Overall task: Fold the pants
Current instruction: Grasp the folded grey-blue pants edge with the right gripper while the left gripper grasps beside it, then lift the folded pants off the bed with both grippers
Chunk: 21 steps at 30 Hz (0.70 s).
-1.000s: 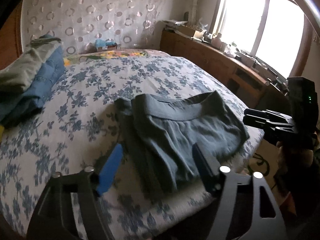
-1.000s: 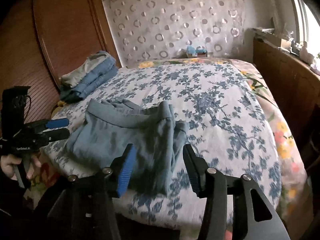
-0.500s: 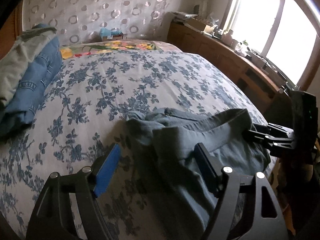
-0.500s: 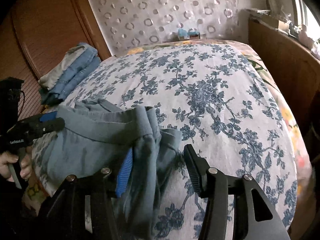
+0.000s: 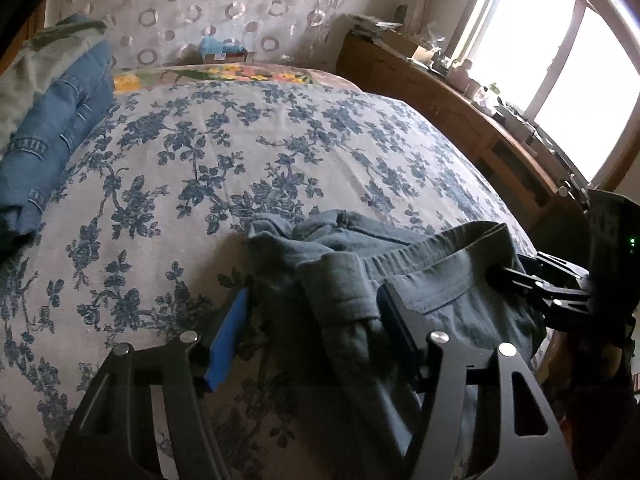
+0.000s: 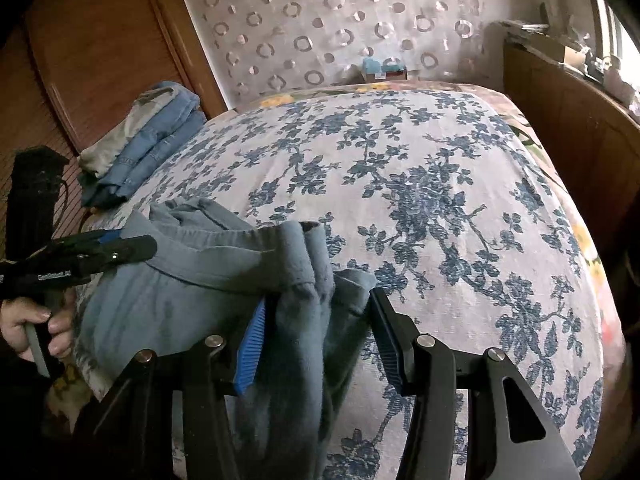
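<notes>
Grey-blue pants lie bunched near the front edge of the bed, waistband across the top; they also show in the right wrist view. My left gripper is open, its jaws standing on either side of one waistband corner. My right gripper is open, its jaws around the other bunched corner. Each gripper appears in the other's view, the right one at the waistband's right end, the left one at its left end.
The bed has a blue-flowered cover. Folded jeans and a pale garment are stacked at its far left, also in the right wrist view. A wooden cabinet under the window runs along the right. A wooden wardrobe stands left.
Both grippers have moved forward onto the pants' waistband corners. The pants, flat a second ago, are now bunched and pushed up between the jaws.
</notes>
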Available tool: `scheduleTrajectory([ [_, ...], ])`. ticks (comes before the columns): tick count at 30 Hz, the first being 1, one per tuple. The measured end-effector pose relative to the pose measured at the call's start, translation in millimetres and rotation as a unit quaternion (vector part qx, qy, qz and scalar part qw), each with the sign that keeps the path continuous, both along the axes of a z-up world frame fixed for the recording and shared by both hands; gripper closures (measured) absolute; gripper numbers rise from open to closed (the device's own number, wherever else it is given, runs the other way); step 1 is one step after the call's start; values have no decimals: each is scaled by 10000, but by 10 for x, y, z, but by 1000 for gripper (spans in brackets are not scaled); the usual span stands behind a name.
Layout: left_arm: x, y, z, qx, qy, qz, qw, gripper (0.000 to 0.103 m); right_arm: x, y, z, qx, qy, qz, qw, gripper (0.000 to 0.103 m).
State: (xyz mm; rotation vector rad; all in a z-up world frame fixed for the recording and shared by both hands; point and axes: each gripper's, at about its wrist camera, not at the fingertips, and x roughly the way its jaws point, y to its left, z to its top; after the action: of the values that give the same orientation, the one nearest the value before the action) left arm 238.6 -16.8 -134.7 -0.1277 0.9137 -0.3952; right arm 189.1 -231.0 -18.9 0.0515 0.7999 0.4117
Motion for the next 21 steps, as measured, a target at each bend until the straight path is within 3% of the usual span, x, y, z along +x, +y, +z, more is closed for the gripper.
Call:
scheduleTrajectory([
  [1, 4, -1, -1, -6, -4, -10, 10000, 39, 11, 10, -4, 5, 2, 12, 10000, 54],
  [3, -3, -9, -1, -97, 28, -124, 9999, 57, 22, 24, -13, 24, 5, 37, 10000, 59],
  [6, -52, -54, 18, -121, -31, -251, 9996, 72, 28, 34, -30, 68, 41, 139, 9999, 74],
  [7, -76, -73, 33, -98, -75, -281, 9995, 73, 31, 35, -35, 121, 71, 189, 9997, 82],
  [9, -120, -92, 69, -56, -175, -292, 9994, 79, 29, 43, -48, 190, 86, 266, 9994, 86],
  [14, -307, -49, 308, -204, -558, -229, 9980, 81, -52, 47, 24, 339, -192, 296, 9988, 89],
  [21, -514, 81, 805, -237, -1151, -35, 9931, 81, -221, 95, 365, 496, -842, 428, 9943, 89],
])
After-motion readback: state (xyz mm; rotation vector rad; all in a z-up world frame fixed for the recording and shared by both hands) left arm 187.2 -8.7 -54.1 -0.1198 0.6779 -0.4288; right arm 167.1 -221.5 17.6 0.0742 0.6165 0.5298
